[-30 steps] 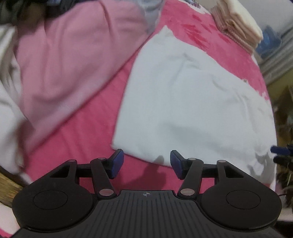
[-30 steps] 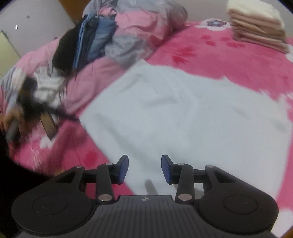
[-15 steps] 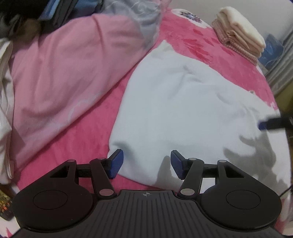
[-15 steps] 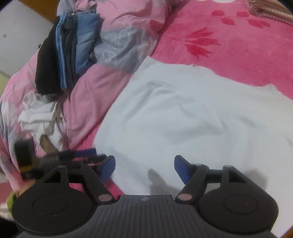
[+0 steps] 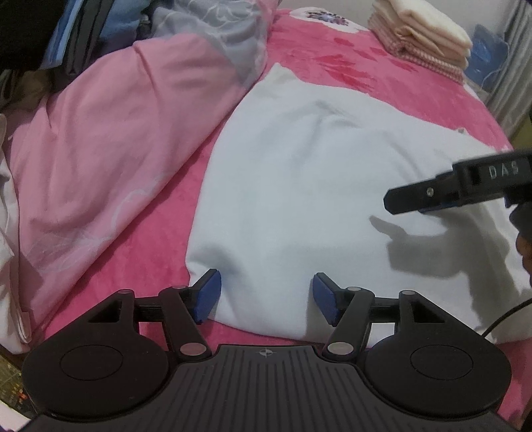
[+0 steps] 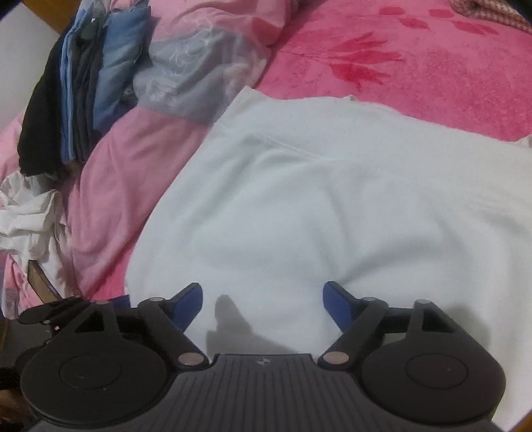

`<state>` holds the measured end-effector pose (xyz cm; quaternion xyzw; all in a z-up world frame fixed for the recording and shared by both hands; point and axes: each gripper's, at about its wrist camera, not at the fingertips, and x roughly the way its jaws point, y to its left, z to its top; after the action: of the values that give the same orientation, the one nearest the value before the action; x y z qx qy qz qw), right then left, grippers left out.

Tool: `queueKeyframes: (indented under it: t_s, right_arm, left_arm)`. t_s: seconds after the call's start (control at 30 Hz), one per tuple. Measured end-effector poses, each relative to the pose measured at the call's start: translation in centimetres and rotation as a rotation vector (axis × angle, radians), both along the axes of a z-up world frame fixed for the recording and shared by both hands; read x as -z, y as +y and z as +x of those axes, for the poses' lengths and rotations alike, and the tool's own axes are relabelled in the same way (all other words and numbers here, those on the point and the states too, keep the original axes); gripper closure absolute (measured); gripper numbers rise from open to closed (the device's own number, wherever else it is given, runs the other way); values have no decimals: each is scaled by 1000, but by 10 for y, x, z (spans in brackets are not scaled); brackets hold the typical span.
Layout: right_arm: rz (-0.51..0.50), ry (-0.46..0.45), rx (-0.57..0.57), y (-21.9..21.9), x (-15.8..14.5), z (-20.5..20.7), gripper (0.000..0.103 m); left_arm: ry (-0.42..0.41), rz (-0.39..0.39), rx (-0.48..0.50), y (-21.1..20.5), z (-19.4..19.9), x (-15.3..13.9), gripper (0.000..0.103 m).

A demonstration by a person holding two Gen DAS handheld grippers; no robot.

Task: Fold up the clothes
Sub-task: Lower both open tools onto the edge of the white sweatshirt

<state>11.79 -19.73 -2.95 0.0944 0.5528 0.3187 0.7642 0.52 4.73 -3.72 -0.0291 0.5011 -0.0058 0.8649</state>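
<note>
Apparently early | white garment (image 5: 316,186) lay spread on bed (image 5: 415,86), unfolded | left hand-held gripper (image 5: 264,294) and right hand-held gripper (image 6: 262,300) opening, nothing pinched | folded stack (image 5: 422,31) far right

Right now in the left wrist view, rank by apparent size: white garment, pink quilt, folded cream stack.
1. white garment and pink quilt: look alike in area, and the quilt runs off frame, so unranked.
2. folded cream stack: smallest, though farthest from the camera.

Both wrist cams close, tilted down; 2 views share white garment (image 5: 316,186) (image 6: 332,206).
</note>
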Motion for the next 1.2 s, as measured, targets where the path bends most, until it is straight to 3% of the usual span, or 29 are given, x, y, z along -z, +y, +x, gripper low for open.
queueKeyframes:
  t_s: [0.33,0.7,0.97,1.2]
  right_arm:
    - [-25,-52,-43,16,2,-10,1]
    - [-60,-71,-50,22,1,-12,0]
    - [-79,-100,-62,26,1,-18,0]
    - [-68,-97,-53,24,1,-19,0]
  left_arm:
    - [1,51,19,-8,-2,1,35]
    - [6,68,27,-8,-3,4,34]
    - [-89,-24,-47,30,-13,-12,35]
    - [-117,-112,-88,50,5,2,40]
